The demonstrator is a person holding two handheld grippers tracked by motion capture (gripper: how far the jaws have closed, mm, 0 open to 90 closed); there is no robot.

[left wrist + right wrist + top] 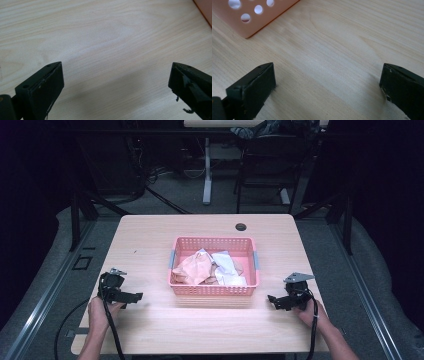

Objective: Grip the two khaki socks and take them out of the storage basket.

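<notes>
A pink perforated basket stands mid-table, holding crumpled cloths, one peach-coloured and one white. My left gripper rests on the table left of the basket's near corner, open, with bare wood between its jaws. My right gripper lies to the right of the basket's near corner, also open and holding nothing. The basket's corner shows at the top left of the right gripper view.
The light wooden table has a dark cable hole near its far edge. Beyond the table stand desk legs, a chair and cables on a dark floor. Bare wood lies along the near side between the grippers.
</notes>
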